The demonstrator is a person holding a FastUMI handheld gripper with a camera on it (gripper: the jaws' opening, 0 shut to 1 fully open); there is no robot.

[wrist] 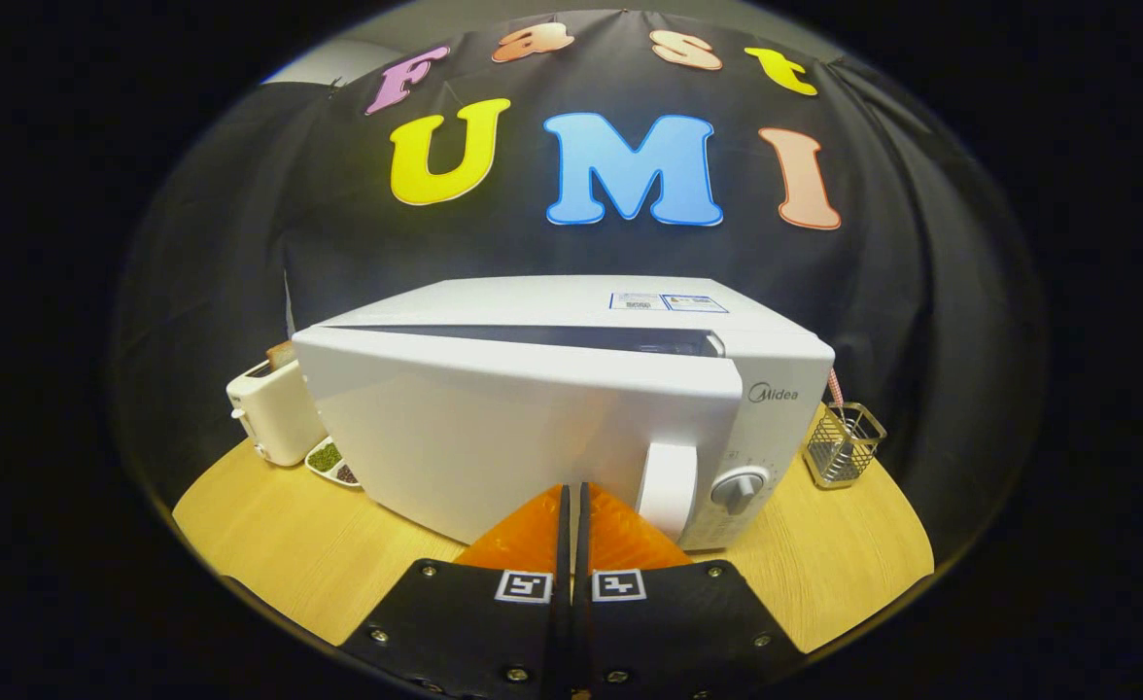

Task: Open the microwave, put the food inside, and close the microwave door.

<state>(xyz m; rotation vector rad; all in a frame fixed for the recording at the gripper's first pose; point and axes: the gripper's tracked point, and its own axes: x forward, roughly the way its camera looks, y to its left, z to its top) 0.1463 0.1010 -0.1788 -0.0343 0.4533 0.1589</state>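
I have the gripper [572, 501] pointed at the front of the microwave [571, 408], and its two fingers are pressed together with nothing held between them; only a thin dark line shows where they meet. Their tips sit right up against the lower part of the microwave door [494, 447], just beside the door handle [667, 489], though I cannot tell whether they actually touch the door. The door is not fully closed: a dark gap runs along its top edge, wider toward the hinge side away from the handle. On the other side of the handle from my fingers is the control panel with a round dial [739, 488]. The microwave stands on a light wooden table [824, 574]. Beyond one end of the microwave I see a pale toaster [273, 413] with a slice of bread [280, 352] sticking up from it, and just in front of the toaster a small dish [331, 462] holding something green and something dark. On the opposite end, near the panel side, a wire basket [844, 442] stands on the table.
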